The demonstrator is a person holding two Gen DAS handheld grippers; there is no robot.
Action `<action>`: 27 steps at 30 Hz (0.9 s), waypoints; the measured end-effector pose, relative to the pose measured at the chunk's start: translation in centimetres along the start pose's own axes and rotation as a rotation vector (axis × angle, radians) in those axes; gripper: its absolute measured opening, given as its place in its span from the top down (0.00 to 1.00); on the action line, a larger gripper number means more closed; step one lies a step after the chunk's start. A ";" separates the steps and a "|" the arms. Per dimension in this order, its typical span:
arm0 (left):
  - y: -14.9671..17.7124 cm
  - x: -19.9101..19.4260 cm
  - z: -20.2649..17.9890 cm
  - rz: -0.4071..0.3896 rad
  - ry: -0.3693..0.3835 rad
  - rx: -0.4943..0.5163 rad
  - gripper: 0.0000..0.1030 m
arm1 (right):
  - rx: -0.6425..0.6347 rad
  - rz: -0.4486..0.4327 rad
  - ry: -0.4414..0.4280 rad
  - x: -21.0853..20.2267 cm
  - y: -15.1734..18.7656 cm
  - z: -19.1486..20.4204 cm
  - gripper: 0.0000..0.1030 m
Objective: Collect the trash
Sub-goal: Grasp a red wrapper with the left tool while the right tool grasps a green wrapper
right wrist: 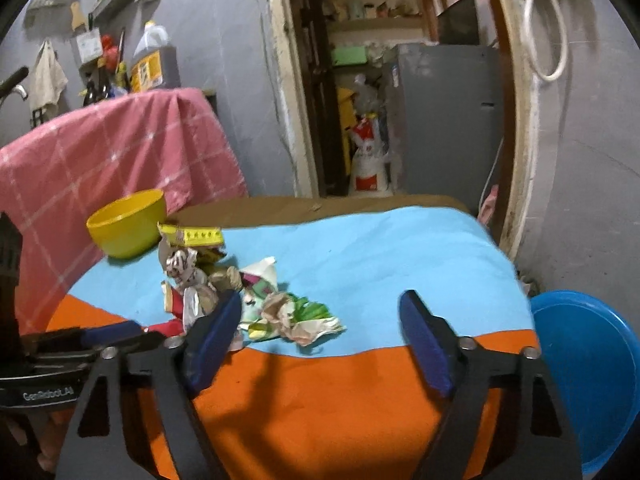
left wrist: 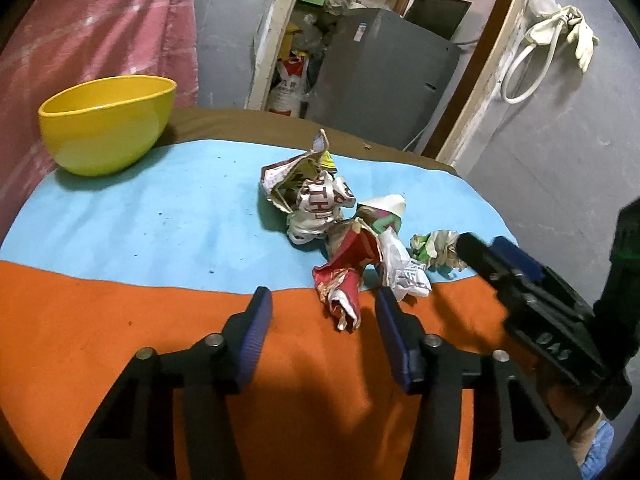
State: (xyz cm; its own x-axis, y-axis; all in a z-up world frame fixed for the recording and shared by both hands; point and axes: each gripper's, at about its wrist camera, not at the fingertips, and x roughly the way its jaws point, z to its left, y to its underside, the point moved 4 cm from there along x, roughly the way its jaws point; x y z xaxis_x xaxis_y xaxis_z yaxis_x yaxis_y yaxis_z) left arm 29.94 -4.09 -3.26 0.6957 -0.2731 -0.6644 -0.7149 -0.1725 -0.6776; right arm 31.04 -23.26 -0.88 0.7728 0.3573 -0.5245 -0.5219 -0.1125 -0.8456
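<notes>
Trash: we see a heap of crumpled wrappers (left wrist: 344, 236) at centre frame in the left wrist view, lying across the seam where the orange cloth (left wrist: 160, 320) meets the blue cloth (left wrist: 160, 208).
Left gripper (left wrist: 322, 302): we find its jaws partly open, holding nothing; the blue pads (left wrist: 256, 328) stand at lower centre, apart from the paper.
Red wrapper (left wrist: 344, 280): the nearest piece of the heap; its lower tail hangs down between our left fingertips, touching neither pad.
Right gripper (right wrist: 320, 308): we see its jaws spread wider than the left pair, empty; it also shows at the right edge of the left wrist view.
Green and white wad (right wrist: 296, 318): it lies at centre of the right wrist view, just inside the left-hand pad (right wrist: 218, 330), with a wide gap to the other pad; whether the near pad touches it we cannot tell.
Remaining wrappers: we see them piled further back and to the left, beyond both tips.
Yellow bowl (left wrist: 108, 124): upper left, at the far edge of the blue cloth, well apart from the heap.
Blue basin (right wrist: 592, 376): lower right of the right wrist view, beside the table.
</notes>
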 end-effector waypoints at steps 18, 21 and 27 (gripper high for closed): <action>0.4 -0.4 -1.1 0.008 0.034 0.050 0.91 | -0.057 0.093 -0.039 1.7 1.1 1.4 0.89; 0.5 -1.3 -1.3 -0.033 0.017 0.057 0.91 | -0.046 0.071 -0.038 1.3 1.1 1.2 0.91; 0.2 -3.3 -2.0 -0.136 0.001 0.082 0.91 | -0.043 -0.014 0.002 -0.3 0.5 0.8 0.91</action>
State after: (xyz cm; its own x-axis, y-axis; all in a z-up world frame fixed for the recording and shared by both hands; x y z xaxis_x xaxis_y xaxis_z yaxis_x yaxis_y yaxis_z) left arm 27.40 -5.15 -0.57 0.7855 -0.2530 -0.5648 -0.6060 -0.1296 -0.7848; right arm 30.28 -22.66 -1.11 0.7805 0.3573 -0.5130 -0.4953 -0.1474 -0.8561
